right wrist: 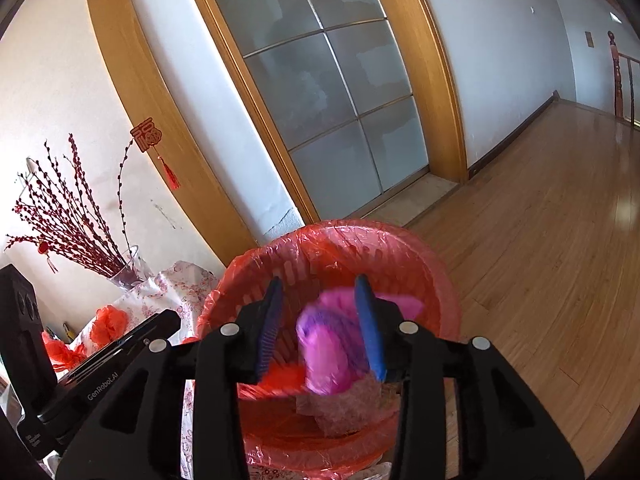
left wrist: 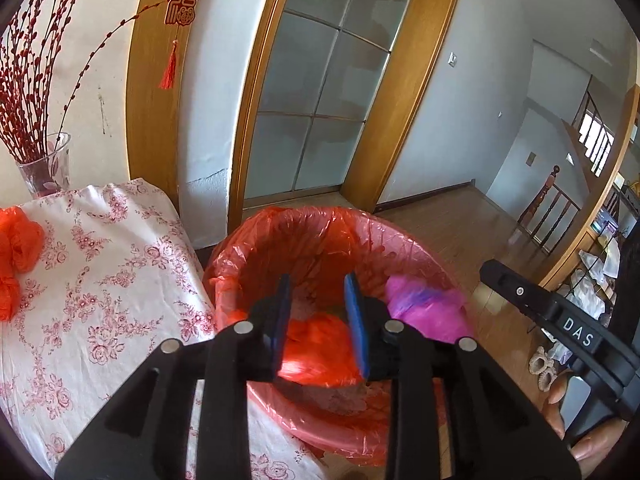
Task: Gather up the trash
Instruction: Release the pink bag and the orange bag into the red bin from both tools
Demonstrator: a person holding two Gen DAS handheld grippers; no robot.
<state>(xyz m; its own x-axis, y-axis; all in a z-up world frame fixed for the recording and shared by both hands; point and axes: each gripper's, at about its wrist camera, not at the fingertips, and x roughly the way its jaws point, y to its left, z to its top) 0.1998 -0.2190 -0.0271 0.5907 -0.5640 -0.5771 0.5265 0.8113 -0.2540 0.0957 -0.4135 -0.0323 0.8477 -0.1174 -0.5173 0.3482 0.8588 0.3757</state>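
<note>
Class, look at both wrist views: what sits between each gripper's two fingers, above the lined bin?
Right wrist view: a blurred pink bag between the open right gripper. Left wrist view: an orange bag behind the left gripper, inside the bin.

A table (left wrist: 100, 264) under a white cloth printed with red flowers lies to the left of the left gripper (left wrist: 318, 320). On it, at the far end, stands a glass vase (left wrist: 46, 168) of red branches; nearer, at the left edge, lie crumpled orange bags (left wrist: 18, 256). To the right is wooden floor (right wrist: 540, 248), where the red-lined bin (left wrist: 400, 240) apparently stands.
</note>
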